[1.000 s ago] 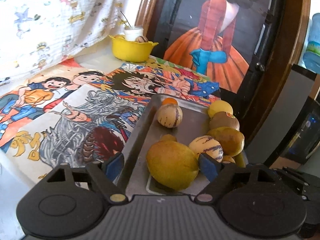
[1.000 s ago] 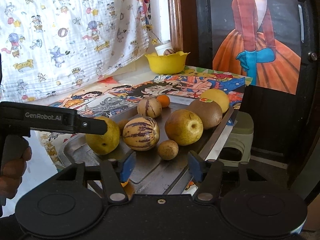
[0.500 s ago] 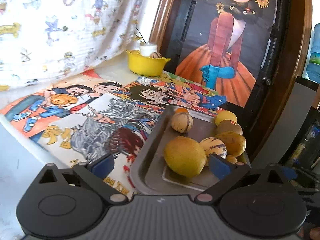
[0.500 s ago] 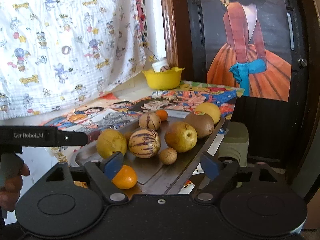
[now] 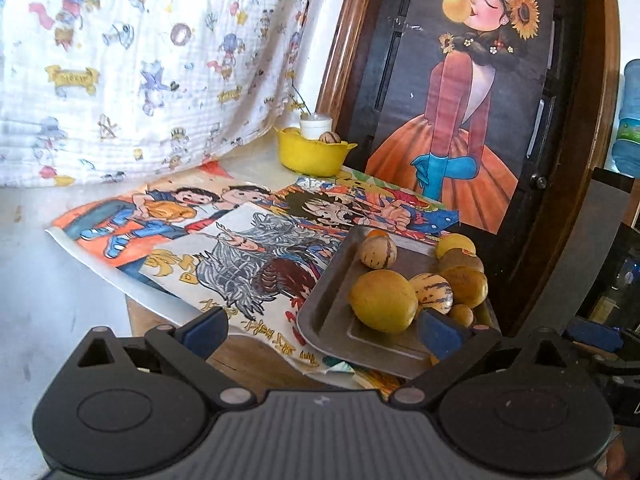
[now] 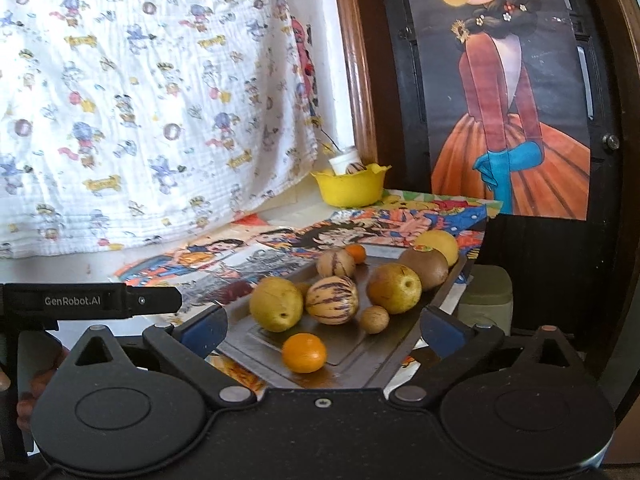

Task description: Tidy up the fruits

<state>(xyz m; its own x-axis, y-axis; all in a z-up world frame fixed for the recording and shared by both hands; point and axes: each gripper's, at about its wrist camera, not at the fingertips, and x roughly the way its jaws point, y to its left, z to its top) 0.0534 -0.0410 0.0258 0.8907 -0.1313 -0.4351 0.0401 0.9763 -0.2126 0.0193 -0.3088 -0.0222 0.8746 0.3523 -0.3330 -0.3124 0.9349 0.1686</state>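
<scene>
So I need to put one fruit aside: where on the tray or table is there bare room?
On the tray, the near strip around the orange and the left edge beside the big yellow fruit are bare. The middle and right side are crowded. The drawings left of the tray lie bare up to the yellow bowl.

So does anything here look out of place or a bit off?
The tray sticks out past the table's near edge, so its corner seems unsupported. One striped fruit already sits in the yellow bowl; the rest crowd the tray.

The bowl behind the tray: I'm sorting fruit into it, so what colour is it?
The bowl is plain bright yellow, clearest in the right wrist view.
</scene>
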